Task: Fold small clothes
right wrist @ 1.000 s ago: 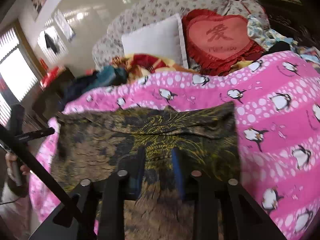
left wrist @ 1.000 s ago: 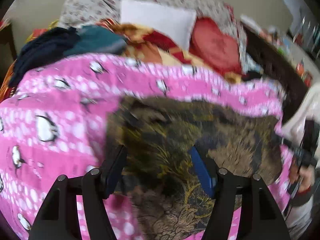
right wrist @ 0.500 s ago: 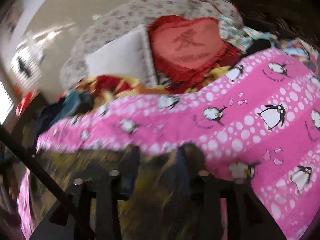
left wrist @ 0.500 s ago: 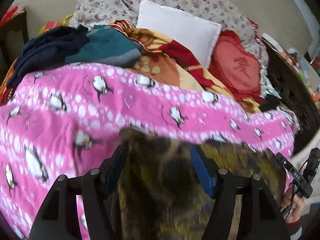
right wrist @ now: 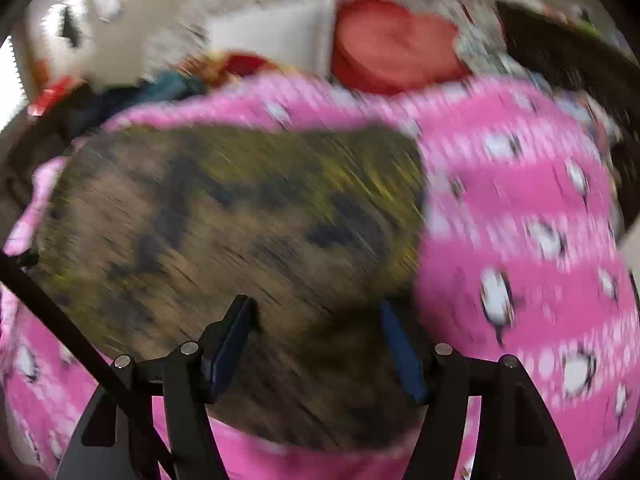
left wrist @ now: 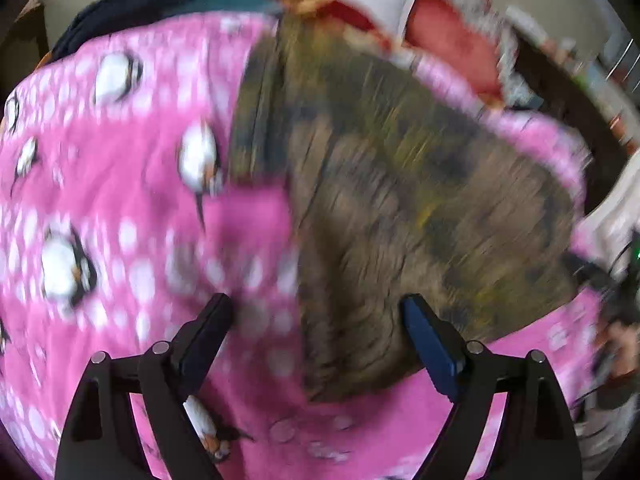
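A brown and yellow garment [left wrist: 408, 208] lies spread on the pink penguin blanket [left wrist: 120, 184] of the bed, reaching toward the pillows [right wrist: 276, 32] at its head. The left tongs [left wrist: 320, 320] and right tongs [right wrist: 316, 320] both gape wide above it, holding nothing.

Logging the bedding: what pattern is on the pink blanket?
Penguins and white dots on the pink blanket, clearest in the right wrist view.

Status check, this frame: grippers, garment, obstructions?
Left hand-held gripper open, right hand-held gripper open. Brown patterned garment on pink penguin blanket. Nothing blocking.
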{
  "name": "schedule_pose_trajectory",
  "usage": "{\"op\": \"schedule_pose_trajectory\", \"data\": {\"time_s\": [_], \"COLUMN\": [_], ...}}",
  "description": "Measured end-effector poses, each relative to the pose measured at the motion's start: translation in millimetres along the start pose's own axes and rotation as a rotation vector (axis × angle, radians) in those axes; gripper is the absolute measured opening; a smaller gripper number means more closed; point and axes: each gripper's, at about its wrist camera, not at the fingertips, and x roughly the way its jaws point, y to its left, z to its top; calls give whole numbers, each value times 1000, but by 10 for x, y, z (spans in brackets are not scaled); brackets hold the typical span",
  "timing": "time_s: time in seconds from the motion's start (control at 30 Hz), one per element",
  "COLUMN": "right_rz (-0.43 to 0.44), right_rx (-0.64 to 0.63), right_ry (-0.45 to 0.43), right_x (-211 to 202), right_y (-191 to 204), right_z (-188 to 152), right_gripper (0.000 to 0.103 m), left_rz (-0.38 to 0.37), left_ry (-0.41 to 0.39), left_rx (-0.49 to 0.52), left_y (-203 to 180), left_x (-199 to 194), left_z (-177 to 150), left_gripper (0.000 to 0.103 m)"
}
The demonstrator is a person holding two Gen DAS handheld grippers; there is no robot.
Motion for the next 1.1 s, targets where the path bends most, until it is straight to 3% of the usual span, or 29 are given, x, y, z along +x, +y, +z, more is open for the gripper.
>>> {"op": "schedule_pose_trajectory", "data": {"time_s": [0.1,0.2,0.3,0.4,0.47,0.5,0.53,0.57,0.6,0.63,0.7,0.77,0.87,0.97,1.03,1.1], "right_rz": [18,27,21,107,196,245,265,247,238,247,248,186,70,1,-53,-104], "right_rx": [91,153,213,273,322,330,315,274,249,231,220,179,147,148,160,155], "right_ry": [-39,-97,-69,-41,-36,-41,-55,-71,-85,-107,-128,-127,-49,-22,-26,-64], "right_x": [-208,-446,-370,-173,-70,-57,-91,-177,-247,-366,-520,-581,-308,-239,-354,-532], "right_y": [-214,-403,-545,-613,-635,-603,-561,-498,-459,-433,-429,-409,-389,-371,-380,-335], "right_z": [-109,-241,-328,-367,-378,-371,-376,-367,-370,-379,-398,-423,-450,-468,-427,-350], "right_gripper": [69,72,75,75,47,23,12,11,10,10,10,9,9,15,22,22], "left_rz": [59,27,17,16,22,28,35,59,68,48,13,-2,-16,-38,-63,-81], "left_ry": [-37,-33,-42,-40,-55,-56,-57,-57,-54,-49,-46,-47,-55,-67,-51,-54], "left_rx": [60,58,36,-17,-32,-31,-20,11,36,49,65,53,15,-1,-7,-14], "left_y": [-123,-169,-205,-189,-194,-208,-222,-251,-273,-284,-303,-254,-189,-160,-146,-118], "left_x": [-101,-184,-175,-66,-31,-20,-28,-59,-90,-130,-197,-197,-122,-189,-215,-273], "left_z": [-85,-123,-140,-123,-114,-105,-105,-110,-126,-130,-113,-123,-139,-204,-205,-219], "left_gripper": [87,87,87,90,90,89,74,62,43,34,29,29,29,36,59,68]}}
